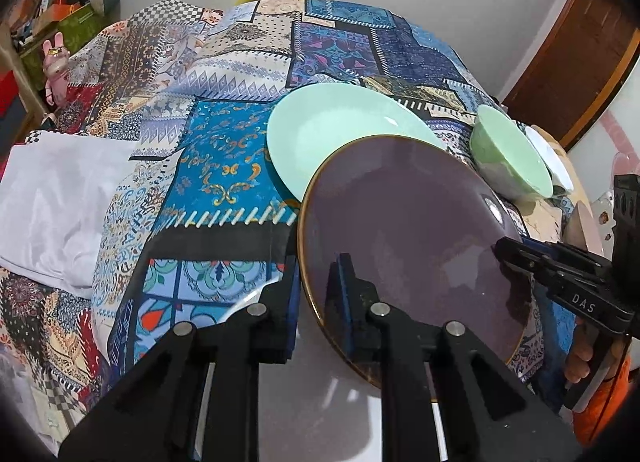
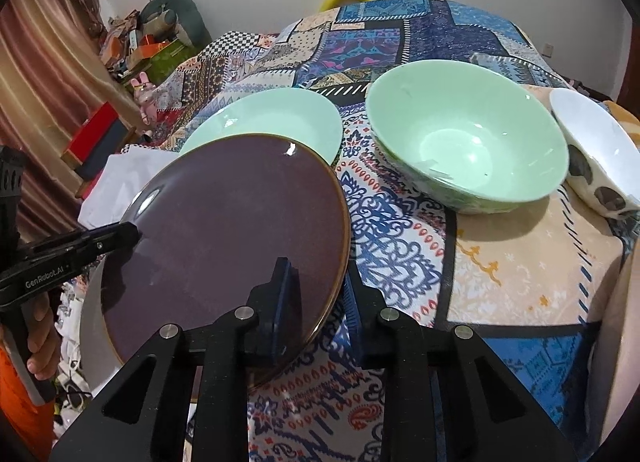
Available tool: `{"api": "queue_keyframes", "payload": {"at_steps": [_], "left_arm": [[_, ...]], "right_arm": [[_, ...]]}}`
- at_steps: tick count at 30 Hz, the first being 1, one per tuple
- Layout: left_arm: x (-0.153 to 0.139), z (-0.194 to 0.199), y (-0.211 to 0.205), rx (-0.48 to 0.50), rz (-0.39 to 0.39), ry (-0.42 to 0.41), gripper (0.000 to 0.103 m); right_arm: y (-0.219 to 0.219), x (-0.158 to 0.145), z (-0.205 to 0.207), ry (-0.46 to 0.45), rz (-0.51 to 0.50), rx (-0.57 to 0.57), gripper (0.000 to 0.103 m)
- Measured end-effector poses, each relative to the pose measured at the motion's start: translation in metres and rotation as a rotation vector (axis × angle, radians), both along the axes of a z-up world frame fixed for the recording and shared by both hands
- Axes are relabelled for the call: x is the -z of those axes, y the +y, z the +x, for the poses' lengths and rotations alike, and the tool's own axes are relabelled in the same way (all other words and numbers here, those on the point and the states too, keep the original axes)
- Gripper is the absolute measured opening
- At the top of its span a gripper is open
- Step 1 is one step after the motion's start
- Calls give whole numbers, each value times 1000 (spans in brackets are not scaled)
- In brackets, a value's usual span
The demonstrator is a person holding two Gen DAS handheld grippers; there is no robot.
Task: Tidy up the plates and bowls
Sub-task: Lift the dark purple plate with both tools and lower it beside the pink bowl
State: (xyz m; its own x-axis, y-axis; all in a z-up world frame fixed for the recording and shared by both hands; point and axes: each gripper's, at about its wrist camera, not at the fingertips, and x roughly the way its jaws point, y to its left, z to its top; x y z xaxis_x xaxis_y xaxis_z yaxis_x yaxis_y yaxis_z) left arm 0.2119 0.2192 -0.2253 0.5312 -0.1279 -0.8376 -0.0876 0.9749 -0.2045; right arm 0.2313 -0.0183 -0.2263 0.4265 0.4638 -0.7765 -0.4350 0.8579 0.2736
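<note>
Purple plate lifted and tilted above the patchwork-covered tabletop, its near rim hidden behind black fingers, its far edge overlapping the mint plate. Clamped on opposite rims by both tools — left hand-held gripper and right hand-held gripper, each closed on the plate. Beyond, green bowl beside white spotted bowl — the latter cut off at the frame edge.

Glossy glazed purple plate, smooth mint bowl (ceramic-looking), matt cloth tablecloth
</note>
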Motion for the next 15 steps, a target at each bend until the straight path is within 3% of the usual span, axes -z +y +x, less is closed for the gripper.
{"api": "queue_keyframes", "payload": {"at_steps": [15], "left_arm": [[-33,-32,-33,14,-1,-57,17]], "right_arm": [[-35,-31,-29,-65,27,32,23]]}}
